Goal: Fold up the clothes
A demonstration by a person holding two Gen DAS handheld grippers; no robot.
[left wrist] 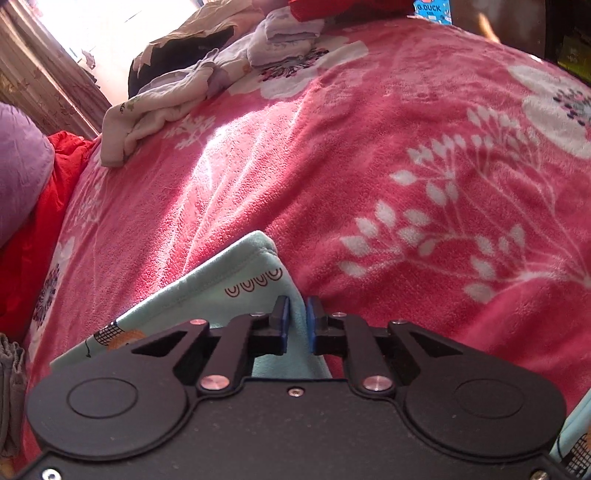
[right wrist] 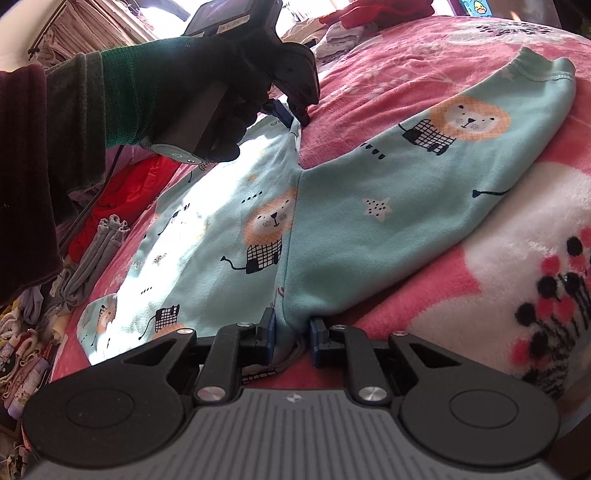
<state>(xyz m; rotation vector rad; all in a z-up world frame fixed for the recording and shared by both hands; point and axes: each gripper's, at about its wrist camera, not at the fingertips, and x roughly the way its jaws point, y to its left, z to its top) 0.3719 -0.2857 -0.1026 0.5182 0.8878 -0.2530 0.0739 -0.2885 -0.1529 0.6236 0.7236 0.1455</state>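
A mint-green child's garment [right wrist: 332, 206] printed with lions lies spread on a pink floral blanket [right wrist: 406, 66], one sleeve or leg reaching to the far right. At the near edge, my right gripper [right wrist: 291, 328] is shut on a bunched fold of it. At the far edge, a black-gloved hand [right wrist: 221, 92] holds my left gripper [right wrist: 293, 116], pinching the garment's rim. In the left wrist view, the left gripper [left wrist: 297, 314] is shut on the mint garment [left wrist: 207, 295], whose edge rises thin between the blue pads [left wrist: 282, 317].
Loose white and lavender clothes [left wrist: 177, 96] and a small folded pile [left wrist: 291, 29] lie at the blanket's [left wrist: 369, 155] far side. A purple pillow [left wrist: 18, 166] and red cloth [left wrist: 40, 229] sit at the left. Grey garments [right wrist: 92, 254] lie by the left edge.
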